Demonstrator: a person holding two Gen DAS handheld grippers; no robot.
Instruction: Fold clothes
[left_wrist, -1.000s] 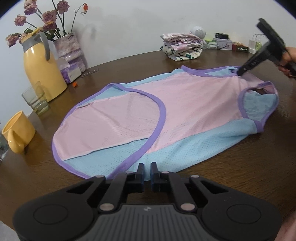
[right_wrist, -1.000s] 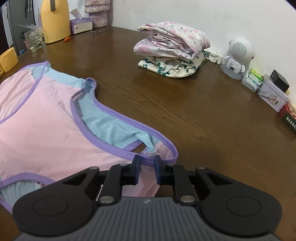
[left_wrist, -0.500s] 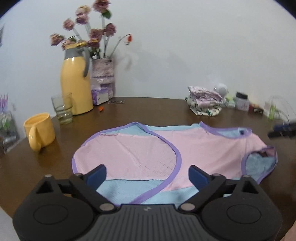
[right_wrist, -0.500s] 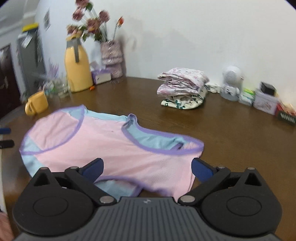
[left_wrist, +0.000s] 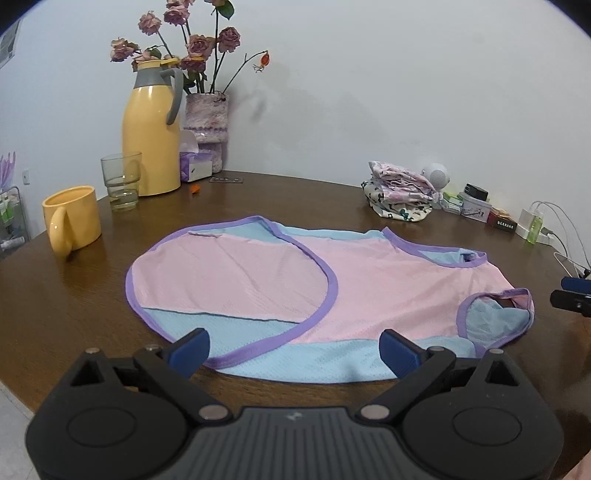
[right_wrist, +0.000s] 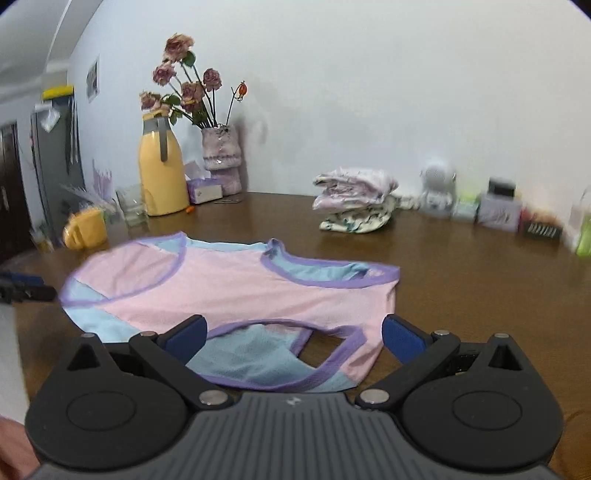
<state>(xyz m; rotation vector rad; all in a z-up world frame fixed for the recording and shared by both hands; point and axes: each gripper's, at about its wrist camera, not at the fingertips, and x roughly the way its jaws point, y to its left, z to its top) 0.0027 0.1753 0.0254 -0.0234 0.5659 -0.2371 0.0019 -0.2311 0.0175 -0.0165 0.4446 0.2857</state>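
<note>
A pink and light-blue mesh sleeveless top (left_wrist: 369, 280) with purple trim lies flat on the brown table (left_wrist: 295, 195), its hem end folded over the body. It also shows in the right wrist view (right_wrist: 236, 284). My left gripper (left_wrist: 295, 350) is open and empty, raised just in front of the top's near blue edge. My right gripper (right_wrist: 295, 334) is open and empty, over the armhole (right_wrist: 266, 354) at the top's near end. The right gripper's fingertips (left_wrist: 570, 295) show at the right edge of the left wrist view.
A stack of folded clothes (left_wrist: 400, 192) sits at the back right. A yellow jug (left_wrist: 151, 129), a glass (left_wrist: 122, 181), a yellow mug (left_wrist: 72, 218) and a flower vase (left_wrist: 207, 133) stand at the back left. Small boxes and chargers (left_wrist: 480, 206) line the wall.
Both grippers have opened, let go of the top and pulled back and up from it. The top now lies flat with nothing holding it.
</note>
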